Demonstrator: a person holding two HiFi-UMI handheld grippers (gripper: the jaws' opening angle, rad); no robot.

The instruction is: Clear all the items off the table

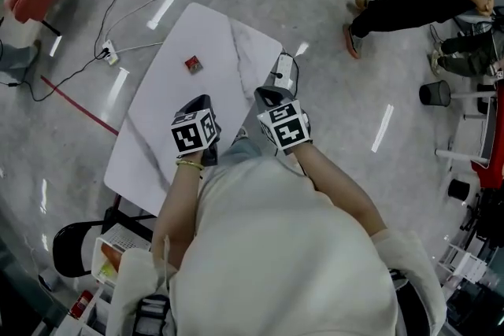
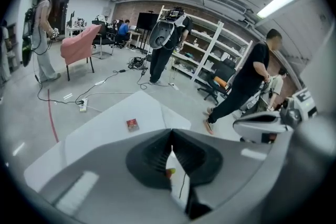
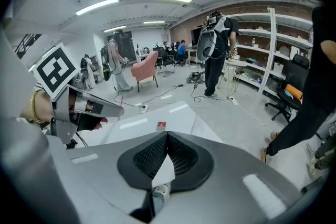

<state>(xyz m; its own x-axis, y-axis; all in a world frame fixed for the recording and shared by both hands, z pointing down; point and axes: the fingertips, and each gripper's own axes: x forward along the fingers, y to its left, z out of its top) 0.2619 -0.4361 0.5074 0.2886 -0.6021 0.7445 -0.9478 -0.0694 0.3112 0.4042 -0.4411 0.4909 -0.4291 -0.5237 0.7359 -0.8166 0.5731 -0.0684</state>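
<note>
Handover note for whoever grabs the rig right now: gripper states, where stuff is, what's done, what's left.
Left gripper: jaws together, nothing between them, held over the near end of the table.
Right gripper: jaws together, empty, beside the left one at the near end.
Items: a small red box lies towards the far end of the white table, apart from both grippers. No other item shows on the tabletop.
Done: the tabletop is bare except for that box.
Left: open one gripper, reach forward to the red box, grasp it and take it off the table.
</note>
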